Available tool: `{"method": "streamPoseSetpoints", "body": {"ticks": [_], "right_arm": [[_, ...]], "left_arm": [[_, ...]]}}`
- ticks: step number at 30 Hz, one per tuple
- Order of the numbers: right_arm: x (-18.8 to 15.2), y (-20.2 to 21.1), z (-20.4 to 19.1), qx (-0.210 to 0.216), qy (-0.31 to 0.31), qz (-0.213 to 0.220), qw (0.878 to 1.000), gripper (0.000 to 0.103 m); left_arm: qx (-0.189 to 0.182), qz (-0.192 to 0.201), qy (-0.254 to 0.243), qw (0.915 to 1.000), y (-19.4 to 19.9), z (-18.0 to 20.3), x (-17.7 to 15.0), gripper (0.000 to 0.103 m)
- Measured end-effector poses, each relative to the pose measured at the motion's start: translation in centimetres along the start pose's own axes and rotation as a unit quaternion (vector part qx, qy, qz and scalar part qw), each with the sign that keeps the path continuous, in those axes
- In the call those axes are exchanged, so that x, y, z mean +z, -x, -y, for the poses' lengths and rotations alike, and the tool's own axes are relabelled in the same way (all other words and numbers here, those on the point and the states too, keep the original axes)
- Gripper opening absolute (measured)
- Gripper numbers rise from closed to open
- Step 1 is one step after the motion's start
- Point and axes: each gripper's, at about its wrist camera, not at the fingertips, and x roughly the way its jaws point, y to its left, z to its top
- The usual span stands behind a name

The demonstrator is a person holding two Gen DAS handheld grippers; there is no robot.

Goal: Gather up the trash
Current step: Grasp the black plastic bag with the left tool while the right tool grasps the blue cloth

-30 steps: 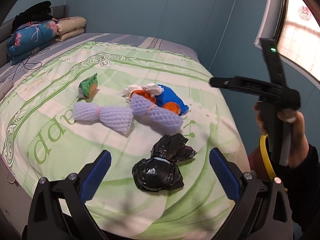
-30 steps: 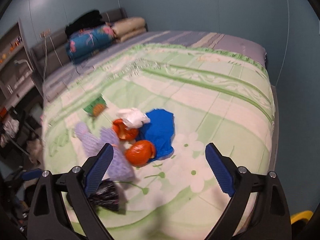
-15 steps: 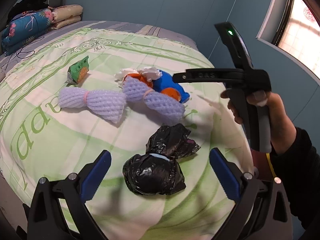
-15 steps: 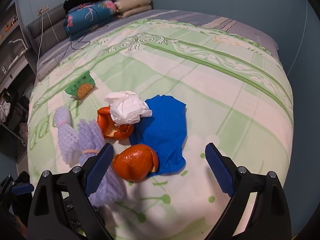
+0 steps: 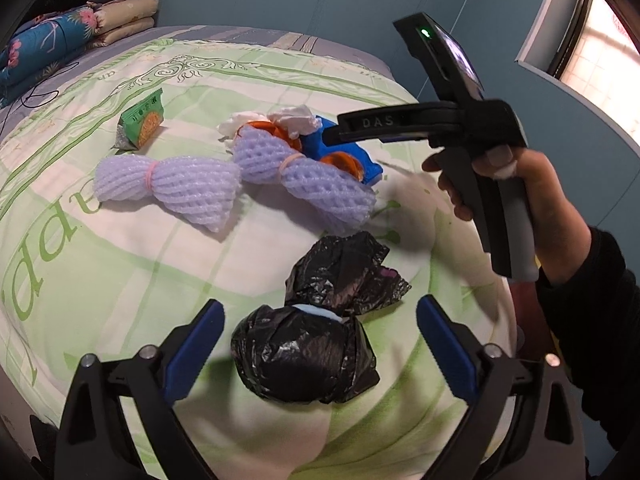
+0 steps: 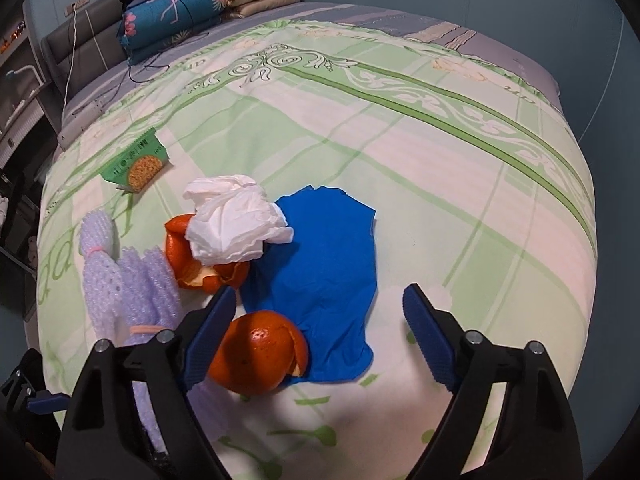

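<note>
The left gripper (image 5: pixel 318 344) is held apart over a crumpled black plastic bag (image 5: pixel 304 356). The right gripper (image 6: pixel 318 320) is spread wide; a hollow orange peel (image 6: pixel 258 358) is seen at 7 o'clock.

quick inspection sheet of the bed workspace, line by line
surface: green patterned bedspread, soft and uneven
job's things: black trash bag; two purple foam nets; orange peels; white tissue; blue cloth; green snack wrapper
clutter: folded bedding at the headboard
grippers: left claw open around the bag; right claw open over peel and cloth
cables: black cord near the bedding
surroundings: blue walls, window
</note>
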Motion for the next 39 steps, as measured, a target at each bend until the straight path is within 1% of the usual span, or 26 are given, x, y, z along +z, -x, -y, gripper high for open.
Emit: {"method": "streamPoseSetpoints", "body": {"ticks": [1,3,5,6,7,8,9,10,14,15,16,17,18,19,26,28,34,39], "right_arm": [[0.0,-0.3,0.0,-0.003,0.001,-0.003,1.0,0.078],[0.1,-0.7,0.1,-0.005,0.001,-0.007,1.0,0.077],[0.2,-1.2,0.2,-0.006,-0.004,-0.012,1.0,0.075],[0.2,-1.4,0.2,-0.006,-0.006,-0.013,1.0,0.073],[0.2,-1.6,0.3,-0.007,-0.008,-0.016,1.0,0.069],[0.2,-1.9,0.3,-0.009,-0.01,-0.018,1.0,0.067],[0.2,-2.0,0.3,-0.009,-0.013,-0.018,1.0,0.065],[0.2,-2.1,0.4,-0.009,-0.016,-0.018,1.0,0.064],[0.2,-2.5,0.5,-0.004,-0.027,-0.02,0.999,0.058],[0.2,-2.5,0.4,-0.004,-0.028,-0.02,0.999,0.054],[0.2,-2.5,0.4,-0.004,-0.031,-0.019,0.999,0.047],[0.3,-2.5,0.4,-0.003,-0.034,-0.018,0.999,0.042],[0.3,-2.5,0.5,-0.003,-0.038,-0.019,0.999,0.034],[0.3,-2.5,0.5,-0.003,-0.04,-0.02,0.999,0.03],[-0.1,-2.1,0.5,-0.014,-0.035,-0.016,0.999,0.01],[-0.1,-1.7,0.5,-0.019,-0.033,-0.01,0.999,0.007],[-0.4,-0.9,0.5,-0.028,-0.027,-0.003,0.999,0.004],[-0.9,0.2,0.8,-0.031,-0.026,0.002,0.999,0.003]], "left_arm": [[0.0,-0.002,-0.001,1.0,-0.1,0.1,-0.1,0.085],[0.004,-0.005,-0.003,1.0,-0.3,0.1,-0.2,0.083],[0.007,-0.008,-0.006,0.9999,-0.6,0.2,-0.4,0.078],[0.006,-0.011,-0.006,0.9999,-0.7,0.2,-0.4,0.073],[0.006,-0.013,-0.005,0.9999,-0.8,0.1,-0.4,0.067],[0.008,-0.014,-0.004,0.9999,-1.0,0.1,-0.4,0.065],[0.01,-0.016,-0.004,0.9998,-1.1,0.0,-0.5,0.06],[0.01,-0.017,-0.003,0.9998,-1.2,0.0,-0.5,0.058],[0.007,-0.019,0.003,0.9998,-1.3,-0.4,-0.6,0.052],[0.006,-0.019,0.004,0.9998,-1.3,-0.5,-0.6,0.05],[0.004,-0.02,0.004,0.9998,-1.3,-0.5,-0.6,0.048],[0.002,-0.02,0.005,0.9998,-1.3,-0.5,-0.6,0.047],[0.001,-0.02,0.006,0.9998,-1.3,-0.5,-0.6,0.046],[-0.001,-0.02,0.008,0.9998,-1.2,-0.6,-0.6,0.045],[-0.007,-0.019,0.017,0.9996,-1.0,-0.9,-0.7,0.044],[-0.007,-0.019,0.017,0.9996,-0.9,-0.9,-0.7,0.043],[-0.008,-0.02,0.018,0.9996,-0.7,-0.9,-0.6,0.043],[-0.008,-0.019,0.018,0.9996,-0.5,-0.9,-0.7,0.043]]}}
